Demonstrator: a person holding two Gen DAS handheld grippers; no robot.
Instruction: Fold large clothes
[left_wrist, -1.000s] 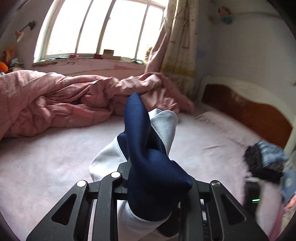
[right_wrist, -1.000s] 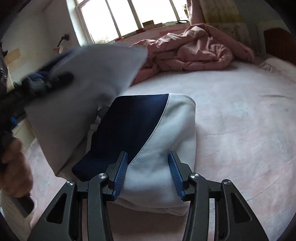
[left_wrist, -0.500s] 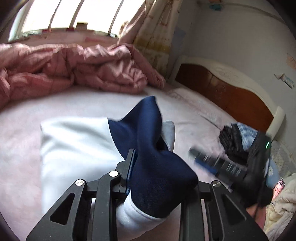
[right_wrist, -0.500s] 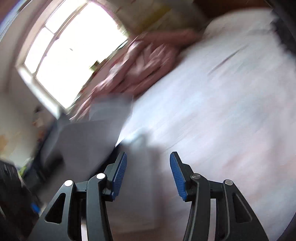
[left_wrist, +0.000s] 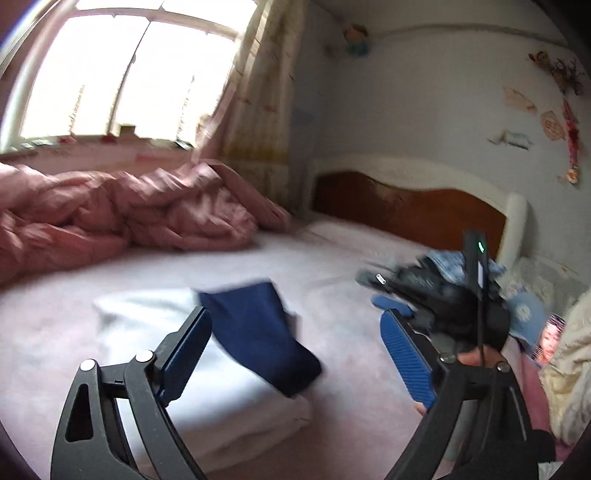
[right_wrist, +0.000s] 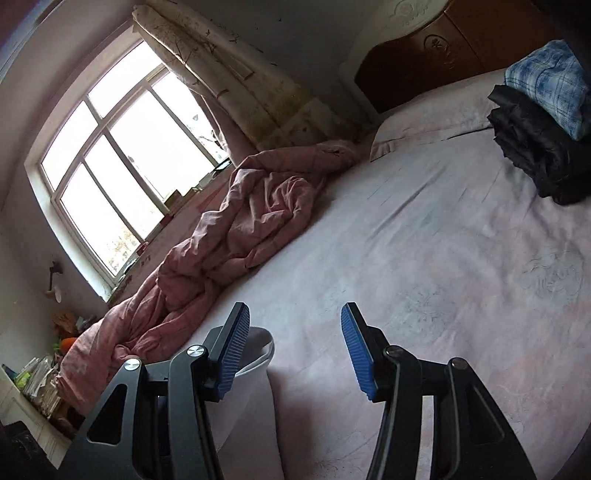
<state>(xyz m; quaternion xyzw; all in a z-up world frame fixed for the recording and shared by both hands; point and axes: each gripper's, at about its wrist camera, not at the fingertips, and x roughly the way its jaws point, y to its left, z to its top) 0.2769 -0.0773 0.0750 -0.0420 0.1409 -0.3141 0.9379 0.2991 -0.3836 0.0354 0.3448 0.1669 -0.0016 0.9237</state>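
Observation:
A folded white and navy garment (left_wrist: 236, 343) lies on the pale pink bed sheet (left_wrist: 332, 266), its navy flap (left_wrist: 262, 332) draped over the white part. My left gripper (left_wrist: 295, 332) is open and empty just above it. My right gripper (right_wrist: 295, 343) is open and empty over the sheet (right_wrist: 443, 258); it also shows in the left wrist view (left_wrist: 424, 299) to the right of the garment. A white edge of the garment (right_wrist: 255, 373) shows behind its left finger.
A crumpled pink quilt (left_wrist: 122, 218) (right_wrist: 236, 229) lies along the window side. A stack of folded dark and blue plaid clothes (right_wrist: 543, 110) sits near the wooden headboard (left_wrist: 406, 206). A pillow (right_wrist: 424, 118) lies by the headboard.
My left gripper has let go of the navy flap and opened; the flap has dropped onto the white part. My right gripper has swung away from the garment towards the stack.

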